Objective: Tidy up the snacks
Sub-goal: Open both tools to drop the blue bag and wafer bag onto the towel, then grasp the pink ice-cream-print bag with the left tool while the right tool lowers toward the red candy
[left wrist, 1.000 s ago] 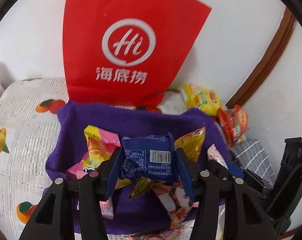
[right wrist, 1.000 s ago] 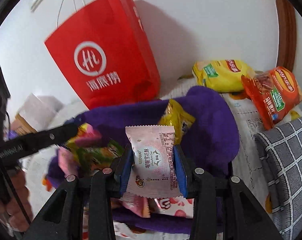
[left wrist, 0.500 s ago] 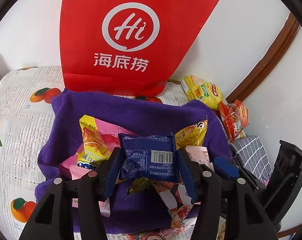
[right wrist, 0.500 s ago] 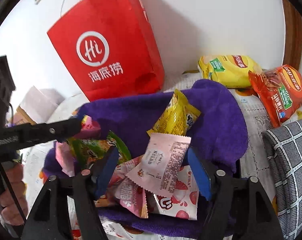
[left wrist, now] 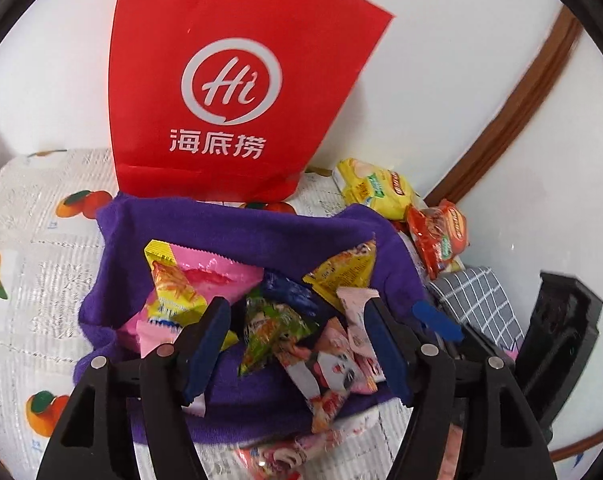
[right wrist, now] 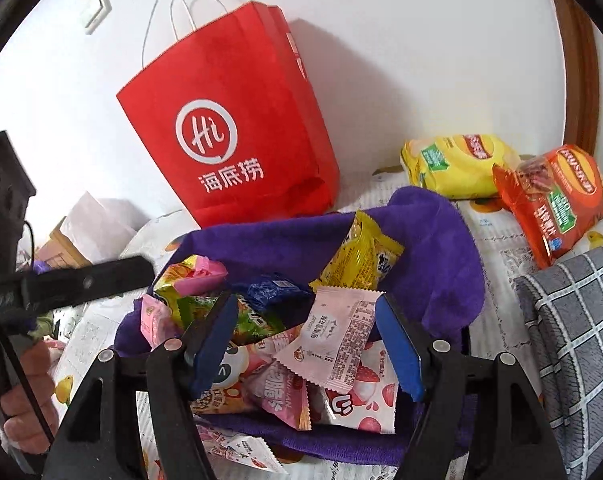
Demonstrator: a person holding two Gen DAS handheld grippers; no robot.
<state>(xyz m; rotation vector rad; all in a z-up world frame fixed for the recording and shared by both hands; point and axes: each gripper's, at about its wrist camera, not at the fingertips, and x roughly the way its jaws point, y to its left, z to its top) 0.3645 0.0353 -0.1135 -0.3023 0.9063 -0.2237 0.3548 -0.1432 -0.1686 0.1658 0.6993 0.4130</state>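
A purple cloth bin (left wrist: 237,228) (right wrist: 441,240) holds several small snack packets. My left gripper (left wrist: 297,312) hovers over it with its jaws opening and nothing gripped. The dark blue packet (left wrist: 289,292) (right wrist: 273,288) lies loose on the pile beyond its fingertips. My right gripper (right wrist: 307,304) stands open above the same bin. The pale pink packet (right wrist: 333,340) (left wrist: 357,312) rests on the heap between its fingers, touching neither pad. A yellow packet (right wrist: 361,256) leans against the bin's far wall.
A red paper bag (left wrist: 229,92) (right wrist: 241,140) stands behind the bin against the white wall. A yellow chip bag (right wrist: 453,168) and an orange-red one (right wrist: 553,200) lie at the right. A grey checked cloth (right wrist: 573,340) is nearer right. A hand (right wrist: 25,400) holds the left gripper.
The left gripper let go of the blue packet, which fell onto the pile. The right gripper opened and dropped the pink packet into the bin. Both grippers rose slightly.
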